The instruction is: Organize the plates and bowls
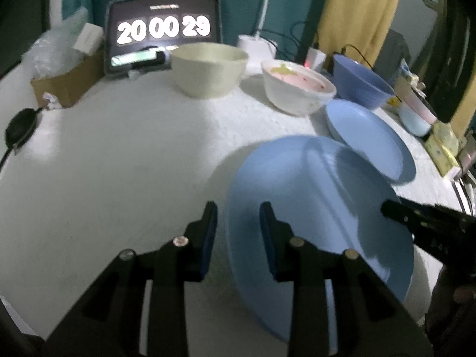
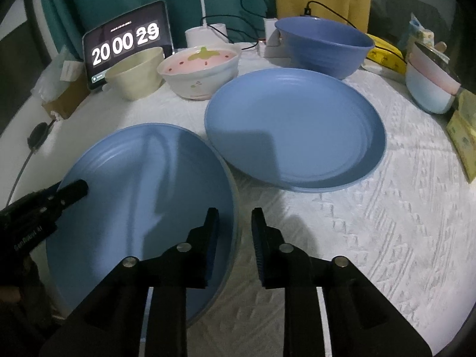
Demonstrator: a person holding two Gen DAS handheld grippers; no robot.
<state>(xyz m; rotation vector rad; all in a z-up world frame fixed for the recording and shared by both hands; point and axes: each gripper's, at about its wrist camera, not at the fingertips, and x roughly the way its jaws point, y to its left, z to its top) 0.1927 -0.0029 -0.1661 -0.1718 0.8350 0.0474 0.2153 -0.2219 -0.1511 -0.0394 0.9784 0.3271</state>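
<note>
The tabletop (image 2: pixel 372 223), under a white textured cloth, carries all the crockery. Largest of the task's things are two blue plates: the near plate (image 2: pixel 142 208) lies between your two grippers, and the far plate (image 2: pixel 294 128) sits just beyond it to your right, their rims close or overlapping (which, you cannot tell). Behind them stand the blue bowl (image 2: pixel 324 47), the strawberry bowl (image 2: pixel 199 71) and the cream bowl (image 2: pixel 134 71).

Your left gripper (image 1: pixel 238 232) has its jaws apart, astride the near plate's left rim, one finger outside and one over the dish. Your right gripper (image 2: pixel 233 232) is likewise apart, astride the opposite rim. Neither is clamped on anything.

The relation that matters: the far plate lies ahead and right of the near one, so your right gripper is the nearer to it. Stacking probably means carrying the near plate that way.
</note>
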